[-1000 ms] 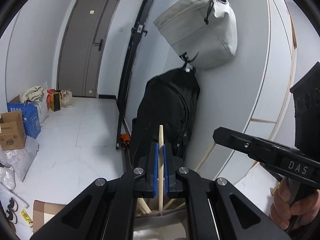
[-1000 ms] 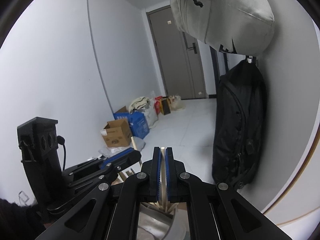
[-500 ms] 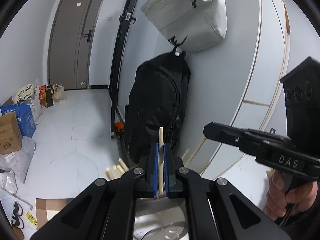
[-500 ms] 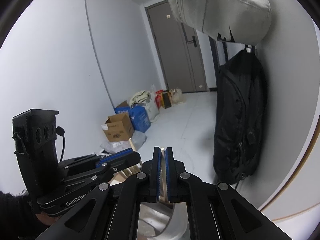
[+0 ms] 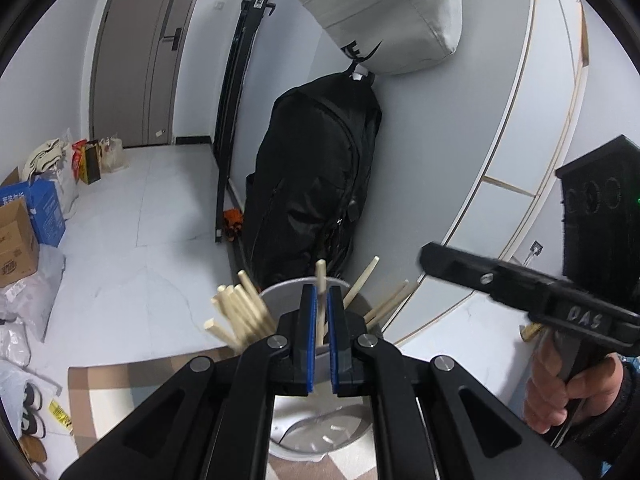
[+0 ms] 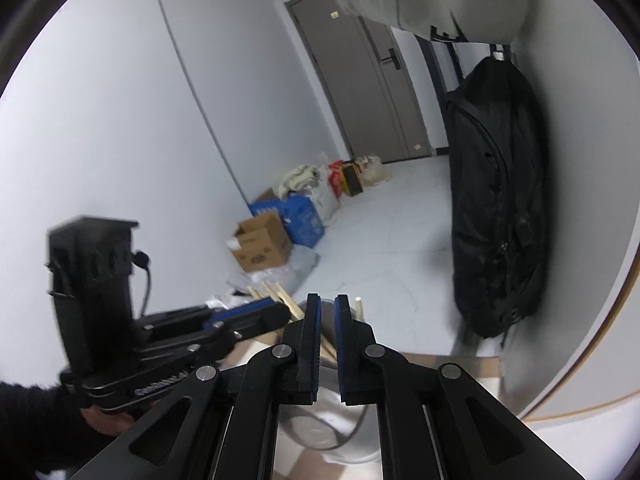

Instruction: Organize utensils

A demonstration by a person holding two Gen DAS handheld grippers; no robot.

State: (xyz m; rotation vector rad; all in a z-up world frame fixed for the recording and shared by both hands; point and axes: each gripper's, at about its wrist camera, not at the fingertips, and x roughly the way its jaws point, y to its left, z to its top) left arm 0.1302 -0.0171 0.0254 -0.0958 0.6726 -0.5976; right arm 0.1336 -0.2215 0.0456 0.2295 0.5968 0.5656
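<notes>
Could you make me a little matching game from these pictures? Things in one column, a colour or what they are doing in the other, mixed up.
Things:
1. backpack
2. bag
3. cup
4. box

Descriptions:
a. brown cardboard
b. black, hanging
c. holds chopsticks
d. pale cloth, topmost

Pairs: 1-b, 2-d, 3-c, 4-a
</notes>
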